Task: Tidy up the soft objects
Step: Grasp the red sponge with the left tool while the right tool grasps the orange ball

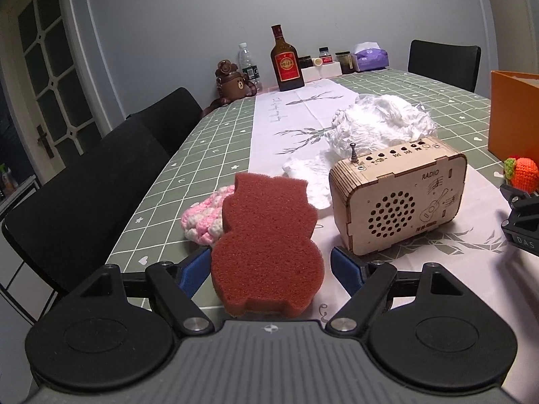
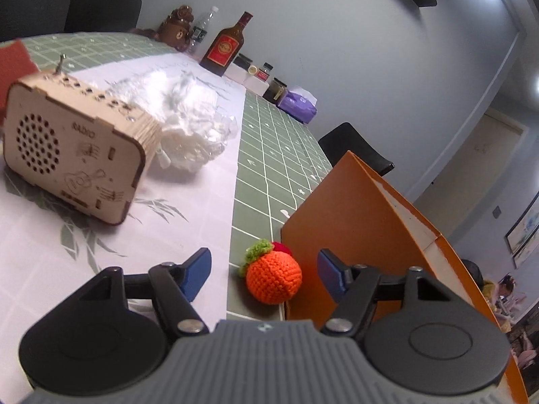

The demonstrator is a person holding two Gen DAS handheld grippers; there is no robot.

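Two tongs, both open and empty. My left tongs (image 1: 269, 269) straddle the sponge (image 1: 266, 249) standing on the counter (image 1: 188, 155), pads clear — I'd centre, then close gently. My right tongs (image 2: 264, 269) frame the crochet orange (image 2: 273, 277) beside the box (image 2: 353, 222) — go lower before squeezing.

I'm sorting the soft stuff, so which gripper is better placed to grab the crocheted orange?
Right. The right gripper already has the crocheted orange between its open fingers; the left gripper straddles the red sponge.
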